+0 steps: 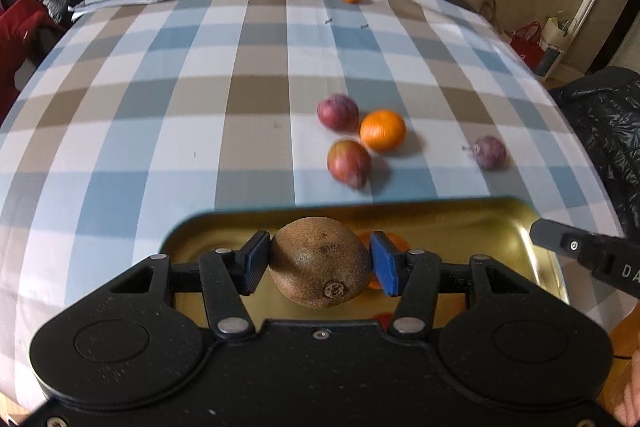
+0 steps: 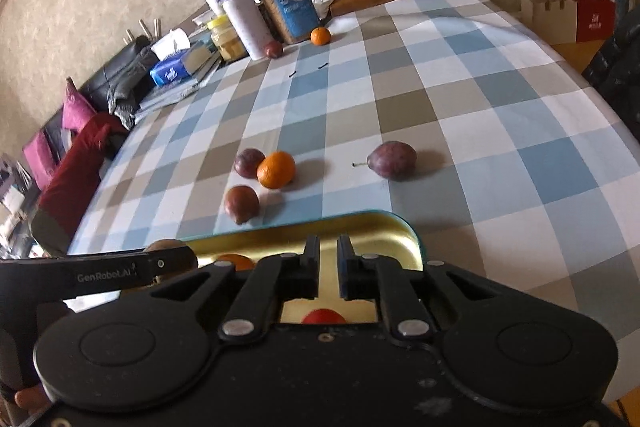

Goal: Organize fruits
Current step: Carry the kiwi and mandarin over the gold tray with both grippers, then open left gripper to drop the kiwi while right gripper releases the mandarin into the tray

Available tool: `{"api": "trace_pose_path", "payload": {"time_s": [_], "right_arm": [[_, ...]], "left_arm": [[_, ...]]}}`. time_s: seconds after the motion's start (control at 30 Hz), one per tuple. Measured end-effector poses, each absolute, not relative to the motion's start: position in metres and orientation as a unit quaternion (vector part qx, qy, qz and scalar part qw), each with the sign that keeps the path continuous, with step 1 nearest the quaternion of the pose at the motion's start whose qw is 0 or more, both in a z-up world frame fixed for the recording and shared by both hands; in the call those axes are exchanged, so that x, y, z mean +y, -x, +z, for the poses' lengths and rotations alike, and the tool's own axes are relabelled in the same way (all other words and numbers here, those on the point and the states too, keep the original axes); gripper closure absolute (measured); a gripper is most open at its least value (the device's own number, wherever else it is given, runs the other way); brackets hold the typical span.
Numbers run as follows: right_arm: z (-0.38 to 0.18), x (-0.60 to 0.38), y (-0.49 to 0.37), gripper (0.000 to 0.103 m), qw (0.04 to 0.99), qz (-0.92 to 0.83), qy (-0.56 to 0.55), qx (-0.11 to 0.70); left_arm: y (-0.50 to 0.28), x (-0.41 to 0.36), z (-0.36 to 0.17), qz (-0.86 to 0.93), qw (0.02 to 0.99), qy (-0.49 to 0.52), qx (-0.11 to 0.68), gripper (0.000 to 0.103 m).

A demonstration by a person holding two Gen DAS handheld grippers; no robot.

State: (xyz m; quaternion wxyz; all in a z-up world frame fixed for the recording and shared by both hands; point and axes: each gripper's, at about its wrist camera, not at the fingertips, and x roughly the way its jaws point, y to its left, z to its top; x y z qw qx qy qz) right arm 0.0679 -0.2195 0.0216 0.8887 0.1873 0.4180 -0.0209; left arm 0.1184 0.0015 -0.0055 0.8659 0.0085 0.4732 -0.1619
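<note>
Step in hand: I have the kiwi (image 1: 319, 261) clamped between the blue pads of my left gripper (image 1: 319, 263), hanging over the near part of the gold tray (image 1: 460, 215); I judge this the drop-off stage.
Right gripper: my right gripper (image 2: 328, 273) has its jaws drawn together with only a narrow slit between them and nothing held, poised over the tray's right end.
Tray contents: an orange fruit (image 2: 236, 261) and a red fruit (image 2: 323, 315) already lie in it, both partly hidden.
Next move: lower the kiwi into a free patch, then let the pads part; it may roll.
Left to gather: just beyond the tray, an orange (image 1: 383, 130) touching a reddish fruit (image 1: 338, 113), another red one (image 1: 349, 163), a plum (image 1: 489, 151) to the right; two more far off.
Surface: checked tablecloth (image 1: 200, 107), blue, tan and white.
Room: far end crowded with jars, a bottle, books and tissues; shopping bags on the floor to the right.
</note>
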Motion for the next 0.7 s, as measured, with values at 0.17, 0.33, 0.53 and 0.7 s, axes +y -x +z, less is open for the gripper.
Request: {"api": "trace_pose_path", "payload": {"time_s": [0.17, 0.33, 0.53, 0.7], "right_arm": [[0.018, -0.21, -0.06, 0.091, 0.894, -0.021, -0.151, 0.422], [0.015, -0.206, -0.06, 0.09, 0.89, -0.008, -0.148, 0.432], [0.013, -0.205, -0.06, 0.087, 0.888, 0.0, -0.151, 0.435], [0.014, -0.203, -0.061, 0.084, 0.888, 0.0, -0.147, 0.435]], "left_arm": [[-0.109, 0.008, -0.013, -0.147, 0.866, -0.002, 0.479, 0.044], [-0.102, 0.012, -0.015, -0.131, 0.87, -0.01, 0.475, 0.043], [-0.094, 0.011, -0.01, -0.114, 0.884, -0.028, 0.453, 0.044], [-0.087, 0.008, 0.003, -0.102, 0.904, -0.053, 0.412, 0.041]]}}
